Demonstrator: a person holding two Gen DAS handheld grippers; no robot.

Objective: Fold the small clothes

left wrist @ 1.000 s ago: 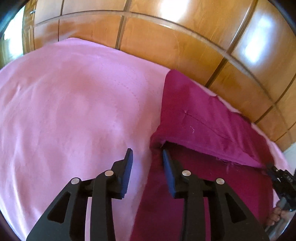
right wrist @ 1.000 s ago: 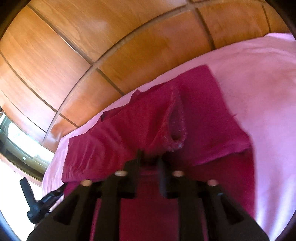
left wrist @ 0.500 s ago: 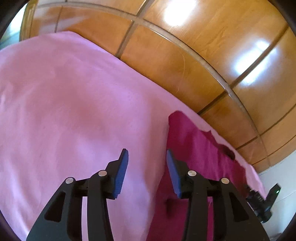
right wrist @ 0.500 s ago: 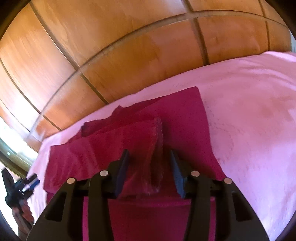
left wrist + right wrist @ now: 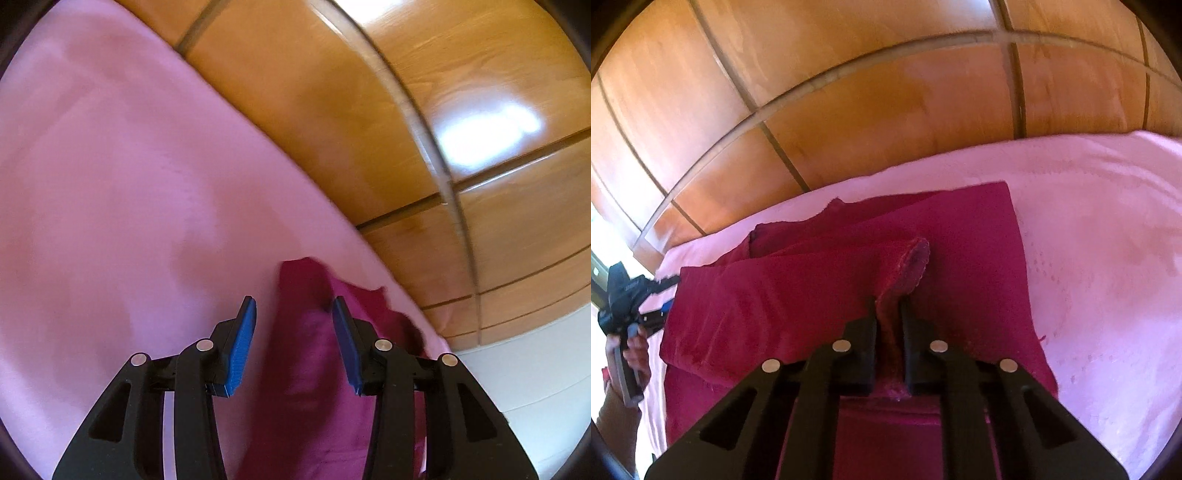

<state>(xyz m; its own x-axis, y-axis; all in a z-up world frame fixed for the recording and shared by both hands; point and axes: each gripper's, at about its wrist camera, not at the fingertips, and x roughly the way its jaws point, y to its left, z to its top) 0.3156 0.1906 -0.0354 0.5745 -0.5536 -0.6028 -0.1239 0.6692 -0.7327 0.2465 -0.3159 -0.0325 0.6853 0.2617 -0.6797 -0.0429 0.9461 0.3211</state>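
Where the left wrist view looks down, the left gripper [image 5: 293, 314] is seen with jaws closing but still apart, its blue pads [image 5: 240, 350] clear of the magenta garment [image 5: 310, 369] lying between them on the pink sheet [image 5: 110, 203]

Right wrist view: right gripper [image 5: 888, 306] clamped on a raised fold of the garment, spread across the sheet before wooden panels [image 5: 868, 92]; other gripper held by a hand [image 5: 635, 350] at far left

You have a pink bedsheet [image 5: 1108, 229] spread flat under everything. Behind it stands a glossy wooden panelled wall [image 5: 886, 92], and a pale wall [image 5: 535, 369] shows at the right.
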